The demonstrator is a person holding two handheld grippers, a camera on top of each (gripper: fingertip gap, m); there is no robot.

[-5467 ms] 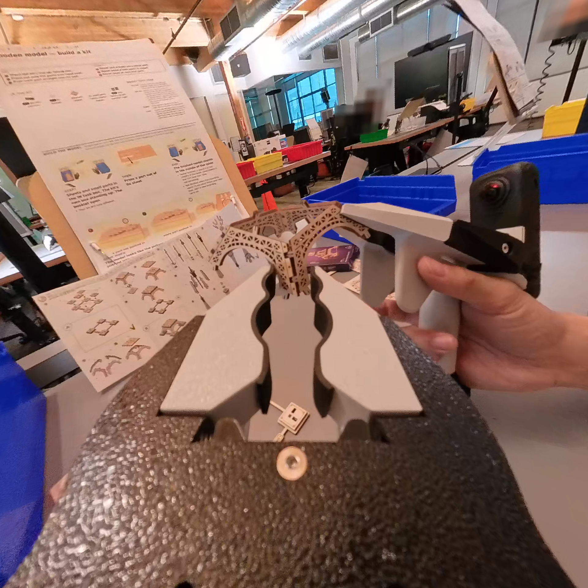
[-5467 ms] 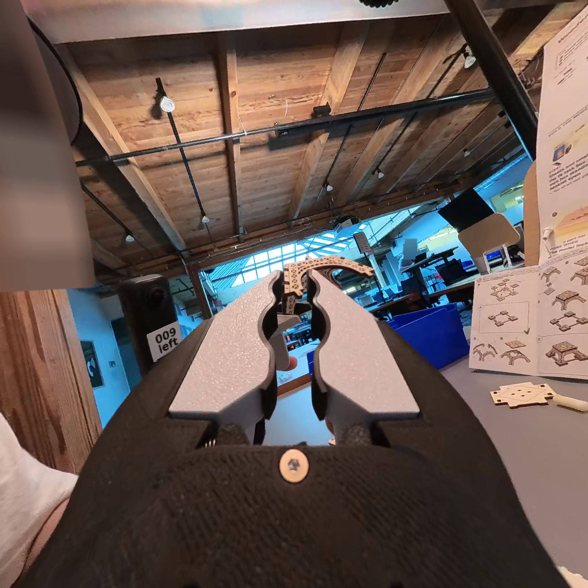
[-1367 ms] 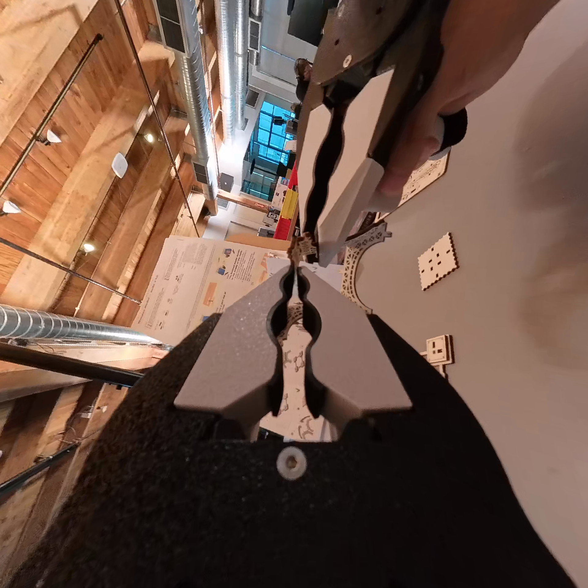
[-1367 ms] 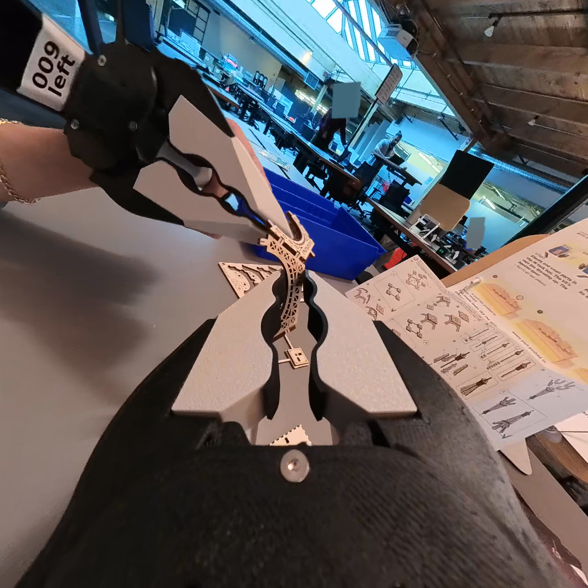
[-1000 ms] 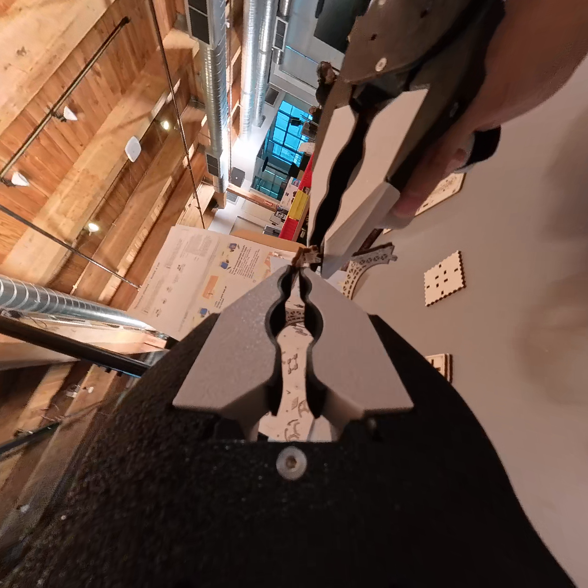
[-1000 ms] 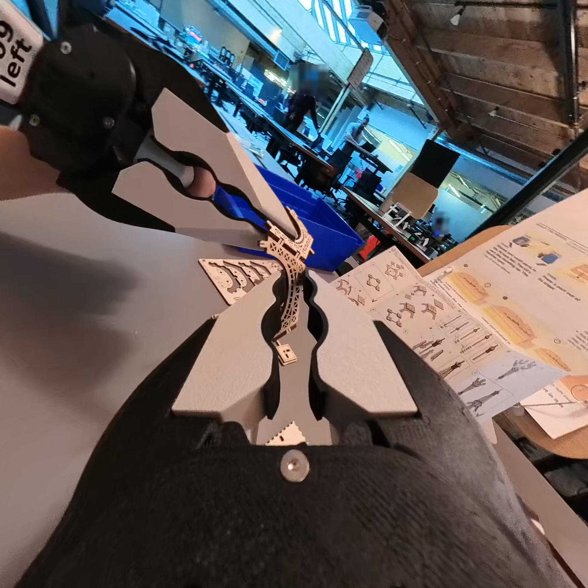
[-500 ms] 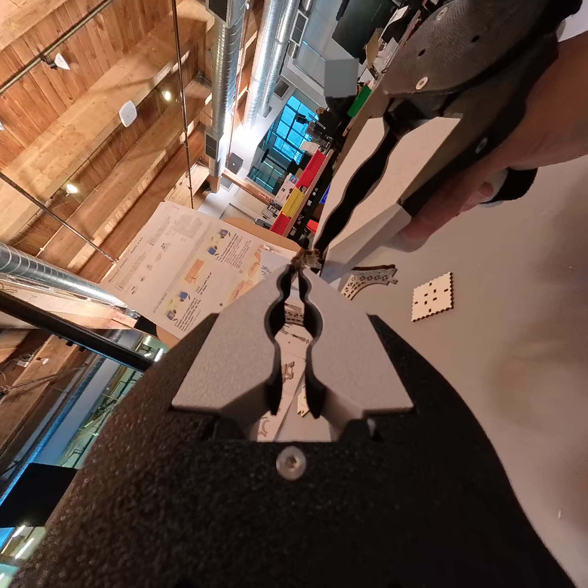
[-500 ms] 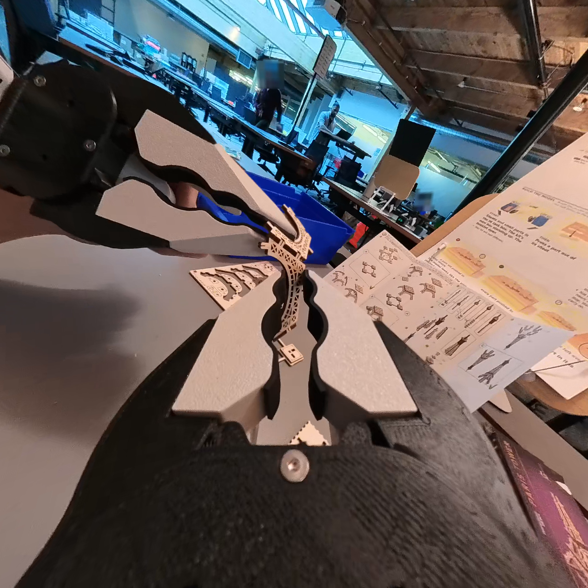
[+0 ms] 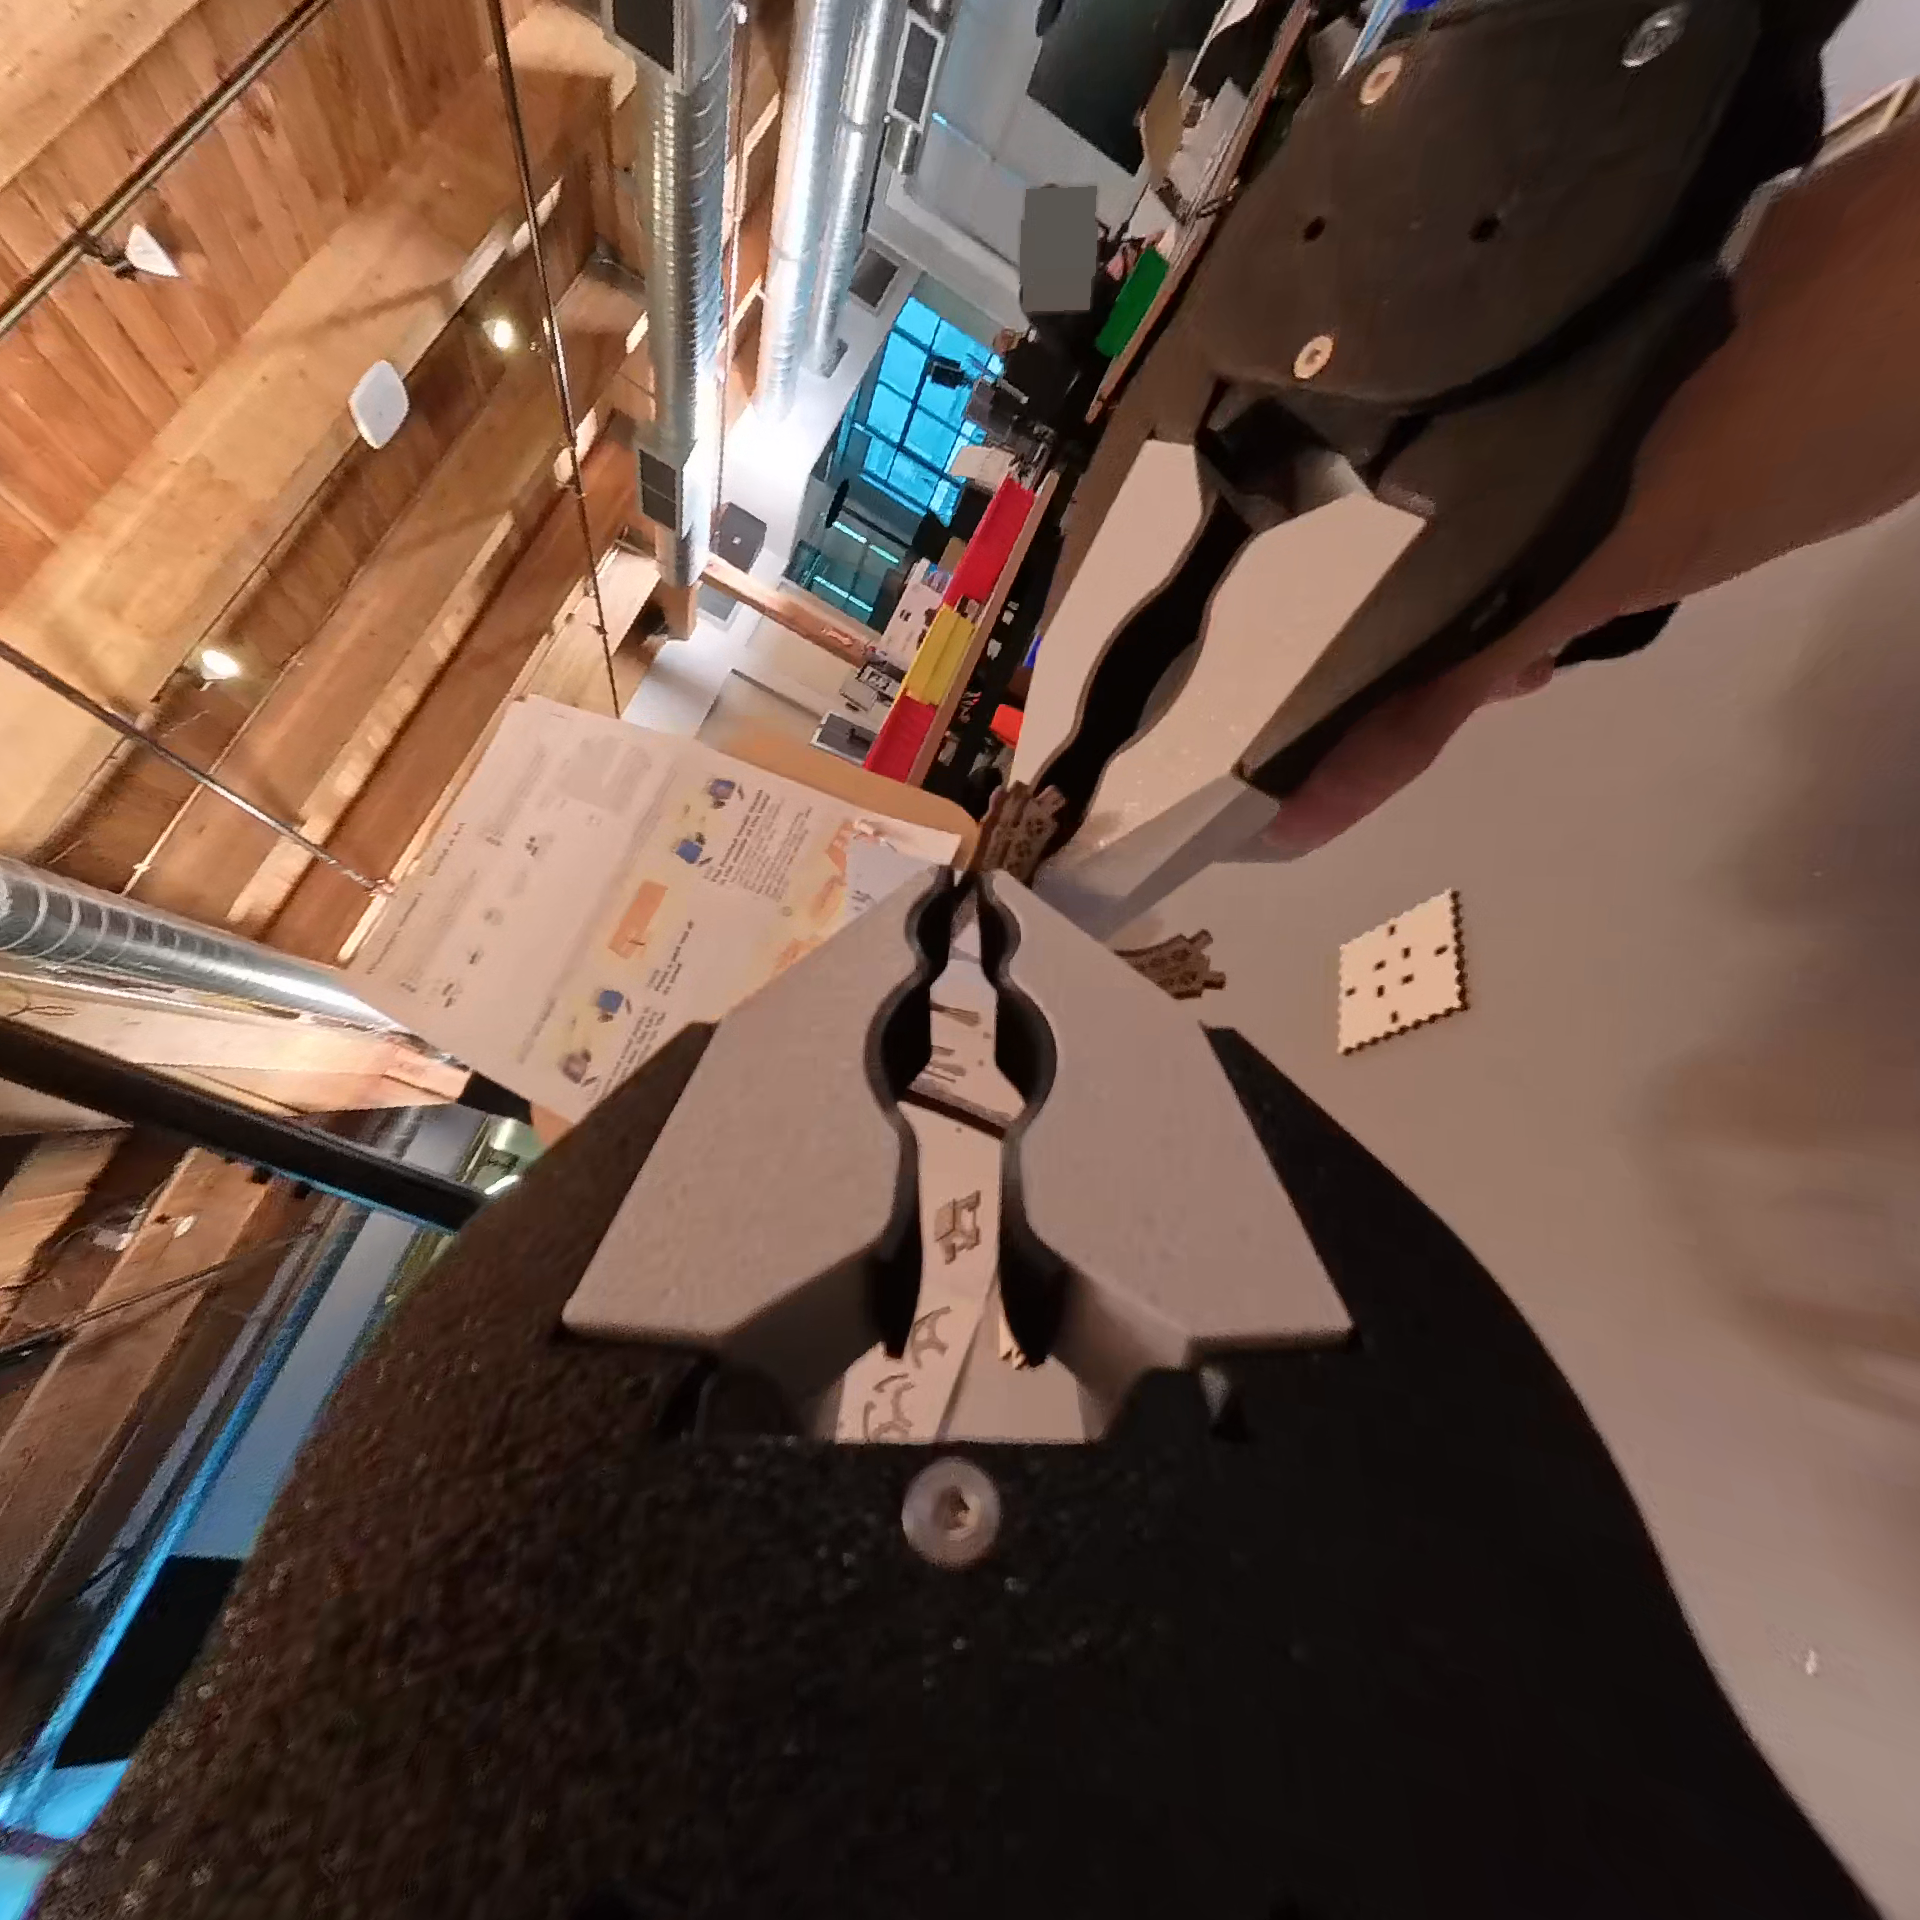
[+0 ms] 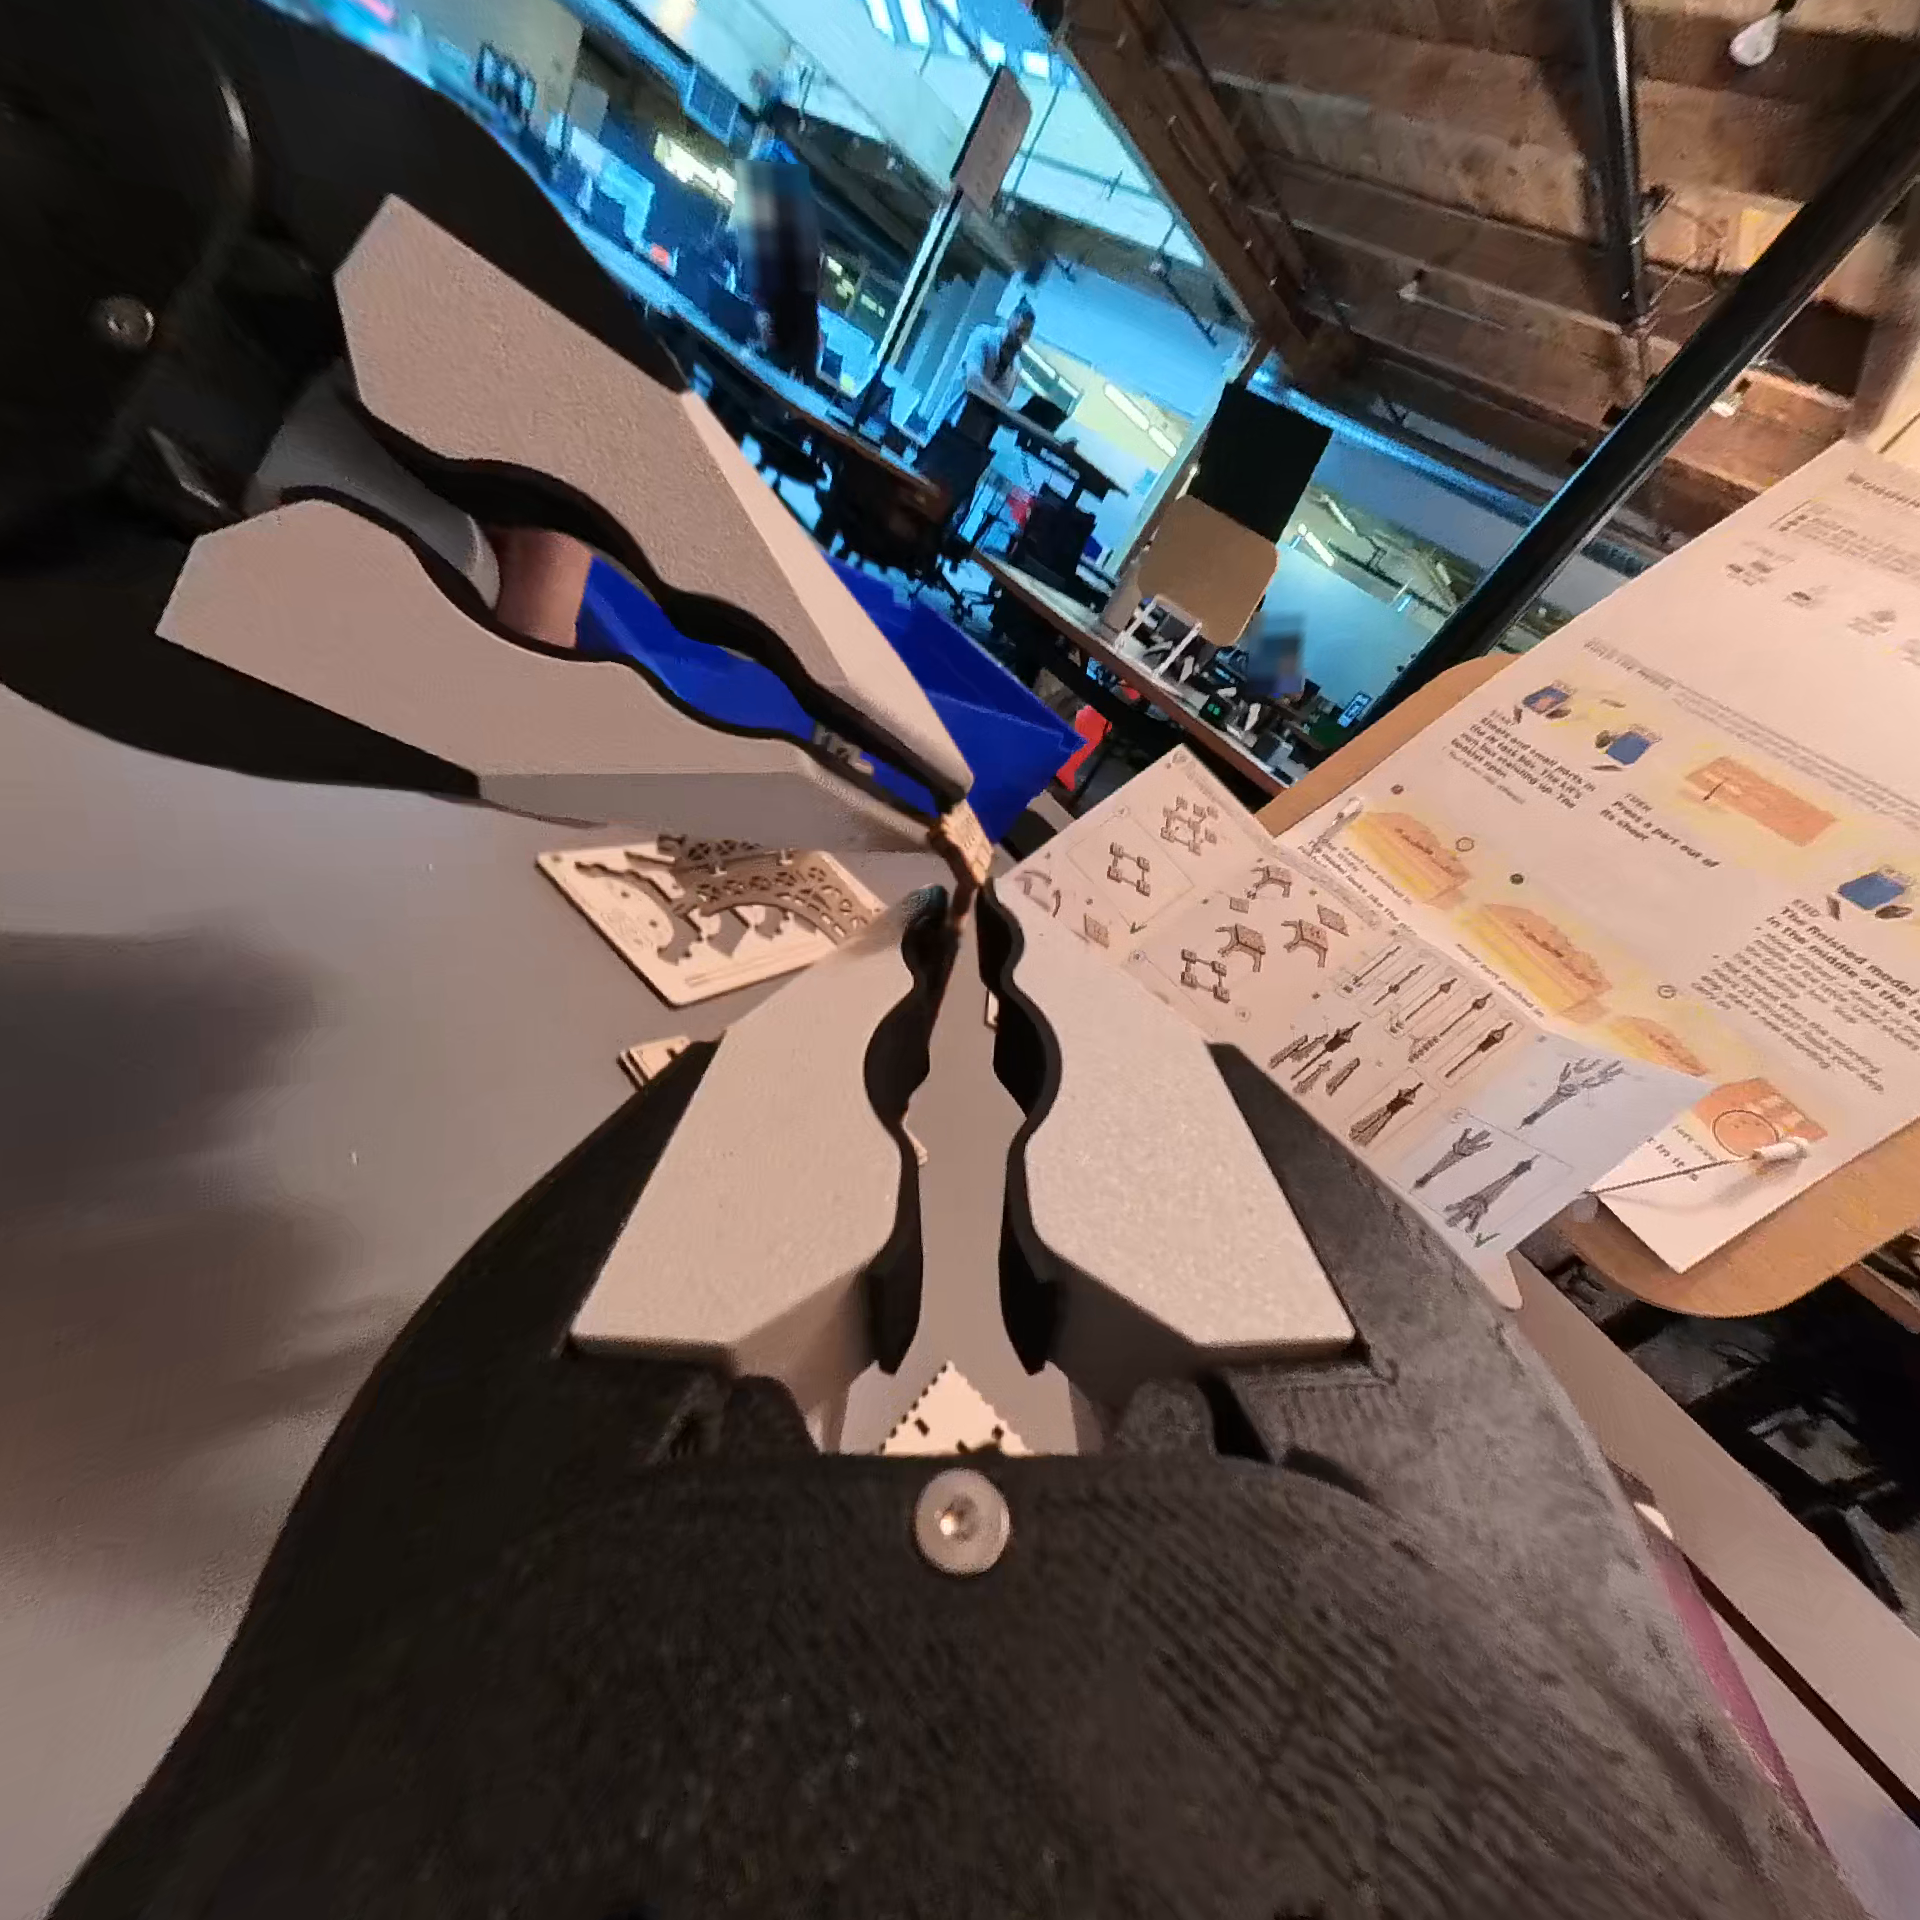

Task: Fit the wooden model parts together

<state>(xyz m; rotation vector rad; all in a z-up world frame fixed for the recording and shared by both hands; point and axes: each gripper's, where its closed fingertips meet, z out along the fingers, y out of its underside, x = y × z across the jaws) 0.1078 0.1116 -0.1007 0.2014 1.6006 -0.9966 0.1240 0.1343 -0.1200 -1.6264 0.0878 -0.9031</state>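
Note:
My left gripper (image 9: 966,883) is shut on a small laser-cut wooden lattice part (image 9: 1023,826) that sticks out past its tips. My right gripper (image 10: 961,904) is shut on a thin wooden arch part (image 10: 964,836), seen edge-on between its fingers. The two grippers meet tip to tip above the grey table (image 9: 1558,1143), and the parts touch where they meet. The right gripper (image 9: 1049,821) shows at the upper right of the left wrist view, held by a hand. The left gripper (image 10: 951,805) shows at the upper left of the right wrist view.
A square wooden plate with holes (image 9: 1403,971) and a loose arch piece (image 9: 1174,961) lie on the table. A wooden part sheet (image 10: 727,914) lies below the grippers. A blue bin (image 10: 935,707), a folded instruction leaflet (image 10: 1299,966) and a propped poster (image 10: 1714,831) stand behind. My left and right fingertips are right by each other.
Both grippers stayed shut and tip to tip while turning. The arch part in my right gripper, seen side-on before, now shows edge-on. The right gripper looms larger in the left wrist view.

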